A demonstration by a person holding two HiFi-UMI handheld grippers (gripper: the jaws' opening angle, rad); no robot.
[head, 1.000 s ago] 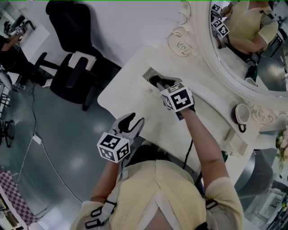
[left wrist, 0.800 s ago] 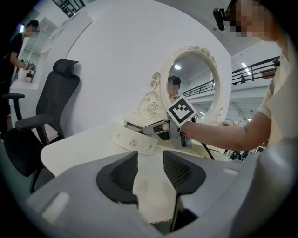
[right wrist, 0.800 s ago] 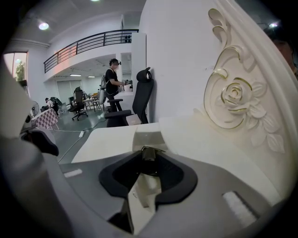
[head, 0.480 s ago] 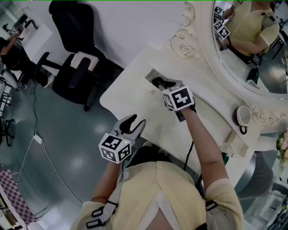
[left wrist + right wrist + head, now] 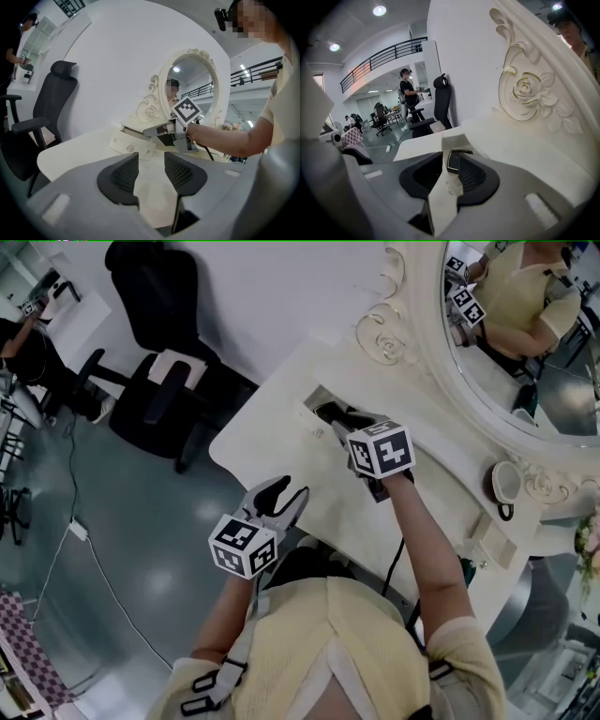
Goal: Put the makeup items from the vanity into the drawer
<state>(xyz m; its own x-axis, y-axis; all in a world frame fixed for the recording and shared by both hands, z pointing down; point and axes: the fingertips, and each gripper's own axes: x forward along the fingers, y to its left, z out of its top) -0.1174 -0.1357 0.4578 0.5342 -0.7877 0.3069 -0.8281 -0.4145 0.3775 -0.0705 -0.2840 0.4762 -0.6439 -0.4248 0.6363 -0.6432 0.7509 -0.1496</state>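
Got R tool (image 5: 448, 158) over drawer (image 5: 317, 401), just eased apart, dark compact (image 5: 453, 162) btwn pads, not pinched. Got L tool (image 5: 151, 169) spread n empty by counter (image 5: 272, 432) edge.

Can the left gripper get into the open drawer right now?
Probably not yet. The right gripper sits at the mouth of the drawer, blocking it, and the left gripper hangs open at the near edge of the vanity.

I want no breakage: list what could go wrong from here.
The right gripper has just been opening its jaws with the dark compact between them, leaning on one pad: it could tip and catch the drawer rim instead of landing inside. The left gripper hangs open and empty, steadying nothing.
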